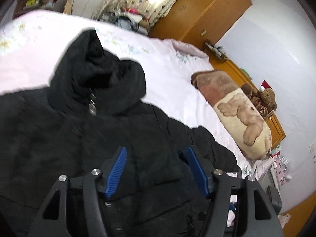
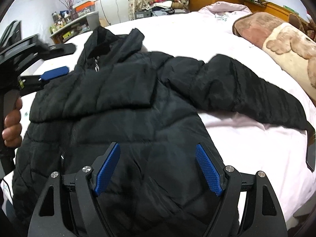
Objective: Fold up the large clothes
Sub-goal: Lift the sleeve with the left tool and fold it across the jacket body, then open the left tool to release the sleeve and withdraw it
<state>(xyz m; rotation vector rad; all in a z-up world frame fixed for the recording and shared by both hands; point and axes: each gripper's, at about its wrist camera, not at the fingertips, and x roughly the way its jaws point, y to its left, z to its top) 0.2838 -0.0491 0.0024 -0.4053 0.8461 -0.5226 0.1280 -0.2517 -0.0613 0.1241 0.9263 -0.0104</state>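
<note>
A black hooded puffer jacket (image 2: 122,106) lies front-up on the white bed (image 2: 246,138), zip closed, hood (image 2: 110,41) toward the far side. Its right-hand sleeve (image 2: 256,96) stretches out across the sheet; the other sleeve looks folded across the chest. My right gripper (image 2: 158,158) is open and empty, hovering over the jacket's lower body. My left gripper (image 1: 156,162) is open and empty above the jacket (image 1: 79,130) near the shoulder; it also shows in the right wrist view (image 2: 53,73) at the jacket's left edge, held by a hand.
A rolled brown and cream blanket (image 2: 280,47) lies at the head of the bed, with a teddy bear (image 1: 266,100) by the wooden headboard (image 1: 237,71). Shelves with clutter (image 2: 71,27) stand beyond the far side. A wooden wardrobe (image 1: 207,13) is behind.
</note>
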